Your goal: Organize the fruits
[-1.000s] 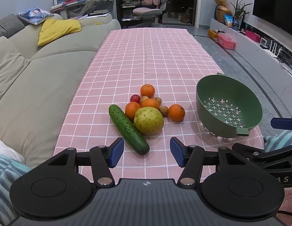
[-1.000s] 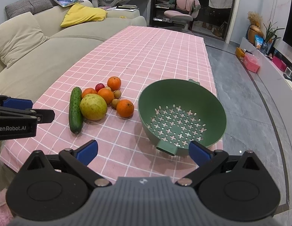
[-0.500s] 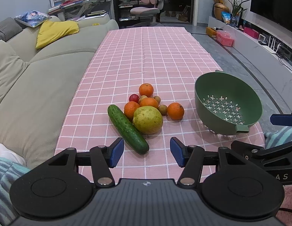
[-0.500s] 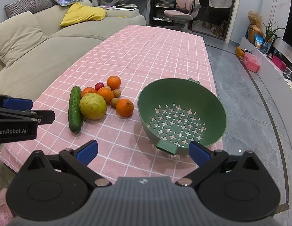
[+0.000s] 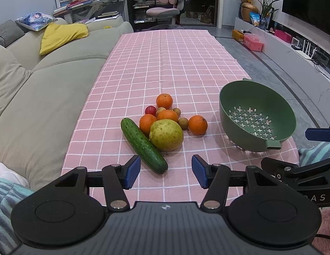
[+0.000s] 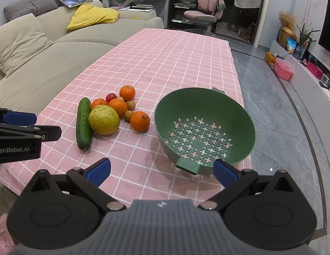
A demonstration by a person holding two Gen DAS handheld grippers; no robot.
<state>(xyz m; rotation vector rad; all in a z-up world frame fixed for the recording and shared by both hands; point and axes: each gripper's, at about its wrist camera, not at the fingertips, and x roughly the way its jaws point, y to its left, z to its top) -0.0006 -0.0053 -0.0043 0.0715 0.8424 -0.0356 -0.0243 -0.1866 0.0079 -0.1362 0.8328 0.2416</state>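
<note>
Pink checked cloth (image 5: 175, 63) covers the long table in front of us. We hold the left gripper (image 5: 166, 174) open over its near edge, nothing between the blue pads, and the fruit pile sits just ahead at twelve o'clock. A cucumber (image 5: 143, 145) lies nearest, its end between our fingertips' lines, touching a big yellow-green pear (image 5: 166, 135). Behind them cluster four oranges (image 5: 197, 125), one red fruit (image 5: 150, 110) and some small brown ones (image 5: 183, 122). Our right gripper (image 6: 161, 170) is spread wide, empty too. A green colander (image 6: 245, 127) stands upright at its twelve o'clock, empty; the fruit lies at ten o'clock, just beside the colander.
</note>
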